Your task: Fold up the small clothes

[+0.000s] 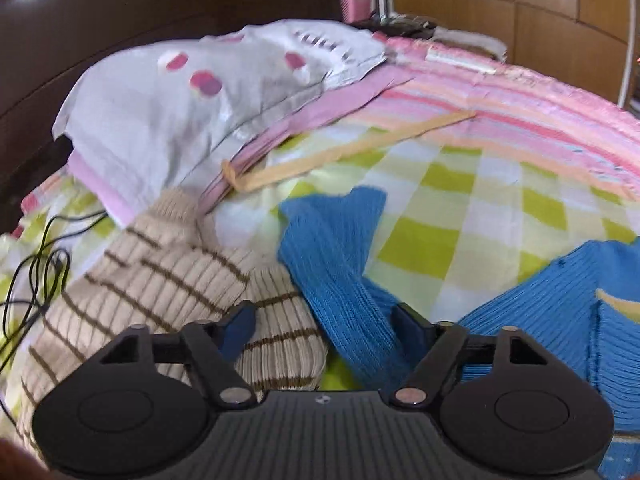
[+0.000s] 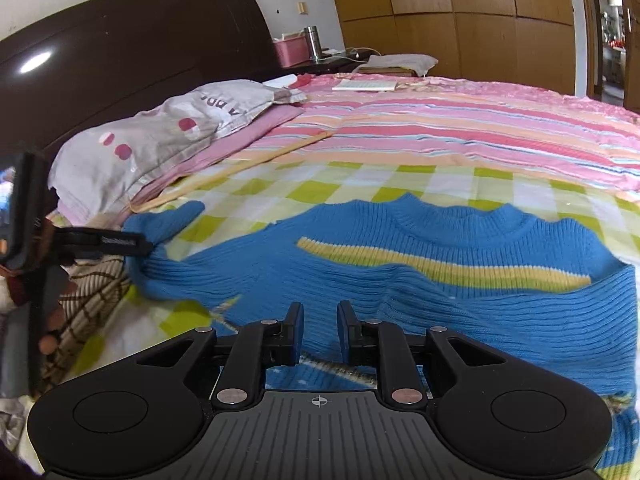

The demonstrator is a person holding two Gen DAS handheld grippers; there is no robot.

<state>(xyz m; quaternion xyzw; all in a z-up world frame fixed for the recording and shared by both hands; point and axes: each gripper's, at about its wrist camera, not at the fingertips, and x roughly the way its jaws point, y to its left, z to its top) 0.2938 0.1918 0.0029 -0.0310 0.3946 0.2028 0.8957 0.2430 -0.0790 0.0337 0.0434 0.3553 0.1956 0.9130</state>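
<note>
Nearest our right gripper (image 2: pixel 319 330), the two fingers stand with a narrow gap between them, pinching nothing, poised just over the lower body of the blue ribbed-knit sweater with a yellow chest stripe (image 2: pixel 420 280). The sweater lies spread flat on the green-and-white checked sheet (image 2: pixel 320 188), neckline pointing away from us and its hem running under the gripper body. Its right edge stops at a straight fold line near the frame's side.

Our left gripper (image 1: pixel 324 326) is spread wide, and the sweater's blue sleeve (image 1: pixel 332 264) runs up between the two fingers without either pad pressing on it; the cuff end lies crumpled on the sheet just ahead. From the right wrist view we see this gripper from the side at the sleeve's bend.

Just left of the sleeve, touching it, sits a beige knit garment with thin brown stripes (image 1: pixel 160 280), bunched in a heap. A thin black cable (image 1: pixel 36 276) loops on the sheet beside it.

Beyond the sweater's neckline we have open checked sheet, then a pink-and-orange striped blanket (image 2: pixel 460 128) stretching to the bed's far edge. A long pale wooden stick (image 1: pixel 352 148) lies across that boundary. At far left a grey pillow with pink dots (image 2: pixel 160 140) leans against the dark brown headboard (image 2: pixel 140 40).
</note>
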